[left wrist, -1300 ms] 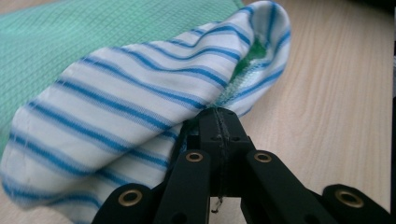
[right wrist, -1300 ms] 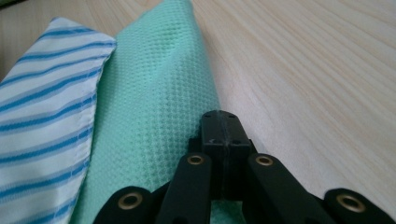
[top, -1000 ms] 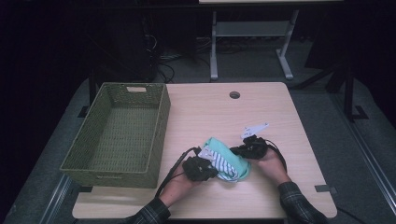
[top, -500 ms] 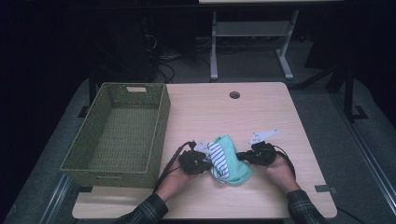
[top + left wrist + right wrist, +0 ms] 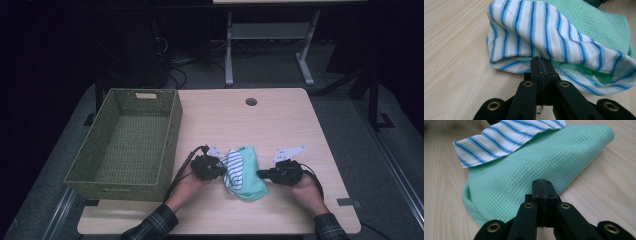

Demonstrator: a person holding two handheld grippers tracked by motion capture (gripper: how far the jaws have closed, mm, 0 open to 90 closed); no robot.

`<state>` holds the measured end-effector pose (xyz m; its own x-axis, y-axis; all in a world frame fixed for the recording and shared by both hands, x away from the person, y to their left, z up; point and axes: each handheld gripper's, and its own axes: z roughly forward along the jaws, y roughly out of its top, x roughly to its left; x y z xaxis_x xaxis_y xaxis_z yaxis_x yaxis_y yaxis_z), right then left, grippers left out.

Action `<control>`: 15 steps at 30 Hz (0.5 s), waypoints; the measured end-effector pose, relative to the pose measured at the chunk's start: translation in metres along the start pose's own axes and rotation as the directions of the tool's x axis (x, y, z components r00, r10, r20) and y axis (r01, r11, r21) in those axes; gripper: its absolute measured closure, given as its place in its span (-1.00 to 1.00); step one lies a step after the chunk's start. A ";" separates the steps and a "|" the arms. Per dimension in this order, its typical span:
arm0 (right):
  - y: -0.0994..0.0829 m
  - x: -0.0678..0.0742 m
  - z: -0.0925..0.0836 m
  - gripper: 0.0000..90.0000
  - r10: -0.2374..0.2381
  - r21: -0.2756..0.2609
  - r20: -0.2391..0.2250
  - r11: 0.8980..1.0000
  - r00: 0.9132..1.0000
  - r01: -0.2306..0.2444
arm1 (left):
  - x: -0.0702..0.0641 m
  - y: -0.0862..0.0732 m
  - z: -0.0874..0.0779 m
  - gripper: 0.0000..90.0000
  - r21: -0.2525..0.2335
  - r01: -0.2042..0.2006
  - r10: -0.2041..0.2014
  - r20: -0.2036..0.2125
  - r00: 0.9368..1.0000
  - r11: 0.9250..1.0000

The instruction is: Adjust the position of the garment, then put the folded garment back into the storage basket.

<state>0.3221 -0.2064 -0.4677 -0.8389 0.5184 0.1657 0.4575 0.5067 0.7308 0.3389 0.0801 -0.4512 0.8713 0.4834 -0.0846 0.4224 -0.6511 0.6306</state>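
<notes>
Basket, green wicker, sits at left of the high view, nothing seen inside. Left claw at lower centre, jaws shut flat together, tips against the striped edge of the cloth; whether any fabric is pinched, cannot tell. In the left claw view the tips sit under the white-and-blue striped fold. The cloth lies bunched on the tabletop, lower centre, between both claws, mint waffle side up. Right claw is also fully shut, tips touching the mint edge, gripping nothing visible.

Risk: with shut tips pushing from both sides, the cloth may only bunch further or slide toward the near tabletop edge instead of folding cleanly.
</notes>
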 end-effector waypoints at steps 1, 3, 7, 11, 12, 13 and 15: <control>0.000 0.000 -0.001 1.00 -0.001 -0.001 0.002 1.000 1.000 0.001 | 0.000 0.000 0.000 0.99 0.001 -0.004 0.004 0.002 1.000 1.000; -0.001 0.001 -0.002 1.00 0.003 -0.003 0.005 1.000 1.000 -0.003 | 0.000 -0.001 -0.002 0.98 -0.012 0.008 -0.008 0.011 1.000 1.000; -0.005 0.001 -0.007 0.99 0.014 -0.013 0.024 1.000 1.000 -0.013 | 0.001 -0.001 -0.009 0.89 -0.019 -0.003 0.004 0.022 1.000 1.000; -0.010 -0.001 -0.018 0.93 0.031 -0.038 0.054 0.999 0.998 -0.029 | -0.001 -0.001 -0.016 0.74 -0.032 -0.011 0.012 0.033 0.999 0.999; -0.012 -0.001 -0.021 0.89 0.037 -0.043 0.060 0.998 0.997 -0.035 | -0.002 -0.001 -0.017 0.69 -0.031 -0.016 0.017 0.034 0.999 0.999; -0.014 -0.002 -0.024 0.84 0.043 -0.047 0.068 0.998 0.997 -0.040 | -0.003 -0.001 -0.018 0.63 -0.031 -0.018 0.019 0.033 0.999 0.999; -0.019 -0.003 -0.030 0.71 0.059 -0.061 0.089 0.997 0.994 -0.054 | -0.004 0.001 -0.021 0.47 -0.038 -0.031 0.032 0.025 0.999 0.999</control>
<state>0.3068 -0.2381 -0.4622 -0.7806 0.6070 0.1487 0.4832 0.4352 0.7597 0.3301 0.0898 -0.4340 0.8905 0.4472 -0.0835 0.3851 -0.6435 0.6615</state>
